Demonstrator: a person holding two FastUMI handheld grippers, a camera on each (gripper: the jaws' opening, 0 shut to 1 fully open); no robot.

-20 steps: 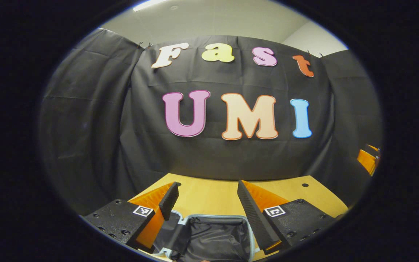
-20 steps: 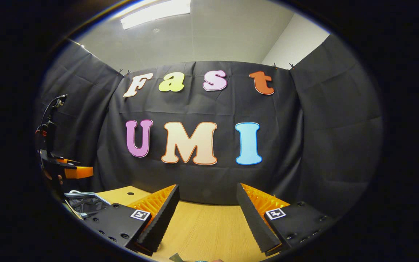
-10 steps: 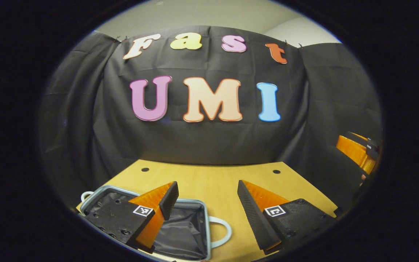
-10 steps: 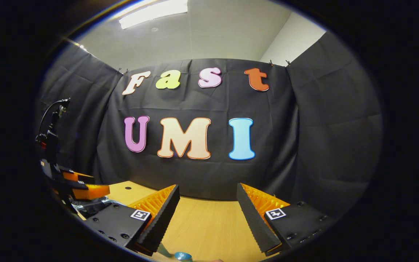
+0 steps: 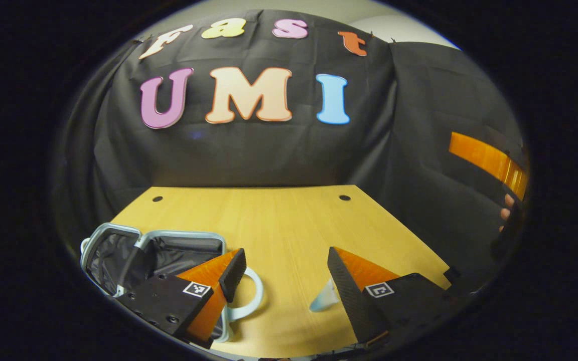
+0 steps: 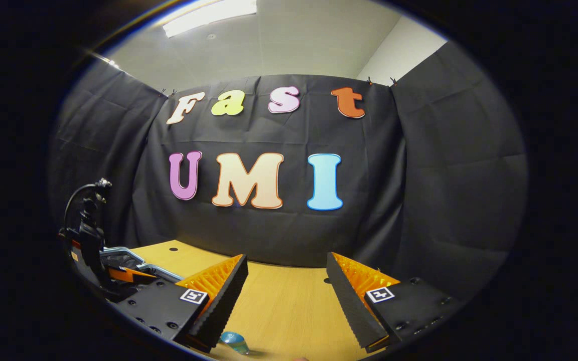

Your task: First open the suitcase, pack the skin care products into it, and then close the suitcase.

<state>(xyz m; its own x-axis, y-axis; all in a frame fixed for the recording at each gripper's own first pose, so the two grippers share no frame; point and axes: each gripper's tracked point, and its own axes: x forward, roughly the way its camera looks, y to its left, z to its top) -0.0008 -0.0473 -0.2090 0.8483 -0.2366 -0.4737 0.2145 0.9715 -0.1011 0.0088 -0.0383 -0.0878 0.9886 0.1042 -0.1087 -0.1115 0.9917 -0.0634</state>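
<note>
The suitcase lies open on the wooden counter at the lower left of the left gripper view, its dark lining exposed inside a pale blue-grey rim, and its looped handle sticks out toward the middle of the counter. The left gripper hangs over that near corner with its jaws wide apart and nothing between them; its left finger overlaps the suitcase's edge in the picture, though contact cannot be told. Just beside the inner face of the right finger sits a small pale blue skin care item on the counter, partly hidden.

Over in the right gripper view, the right gripper also has its jaws spread wide and empty above bare wood. A small blue bottle peeks out at the bottom, close under its left finger. Far left there, the left gripper shows beside the suitcase rim.

Each finger mount carries a square black-and-white marker; no readable writing on the products.

At the right edge of the left gripper view, an orange finger of the right gripper and a fingertip of the hand holding it appear.
</note>
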